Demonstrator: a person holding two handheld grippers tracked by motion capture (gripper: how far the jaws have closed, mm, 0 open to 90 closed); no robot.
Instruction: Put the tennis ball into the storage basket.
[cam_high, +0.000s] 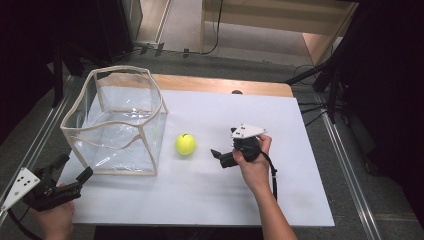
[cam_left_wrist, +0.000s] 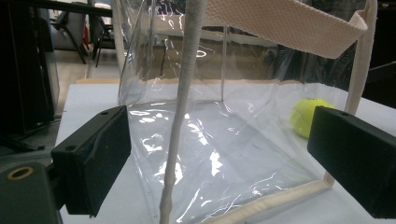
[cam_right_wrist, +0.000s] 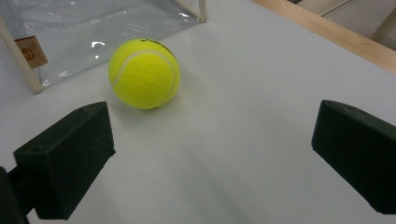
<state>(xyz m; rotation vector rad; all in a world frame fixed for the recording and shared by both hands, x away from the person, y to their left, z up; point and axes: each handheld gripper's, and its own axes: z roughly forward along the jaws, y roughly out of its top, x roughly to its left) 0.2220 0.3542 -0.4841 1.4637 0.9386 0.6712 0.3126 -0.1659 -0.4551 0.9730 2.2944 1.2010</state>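
White board (cam_high: 200, 200) covers the wooden table from above, grey floor around it; a yellow felt tennis ball (cam_high: 185, 144) sits between the clear plastic cloth-edged bag (cam_high: 120, 125) and my right gripper (cam_high: 218, 156). My left gripper (cam_left_wrist: 219, 158) gapes toward the bag's corner. My right gripper gapes too, ball ahead.

A white table (cam_high: 210, 200) with a strip of bare wood along its far edge carries two things. A clear plastic bag (cam_high: 117, 125) with cream fabric trim stands open on the left part. Just beside it, toward the middle, a yellow tennis ball (cam_high: 185, 144) rests on the white surface, not touching the bag.
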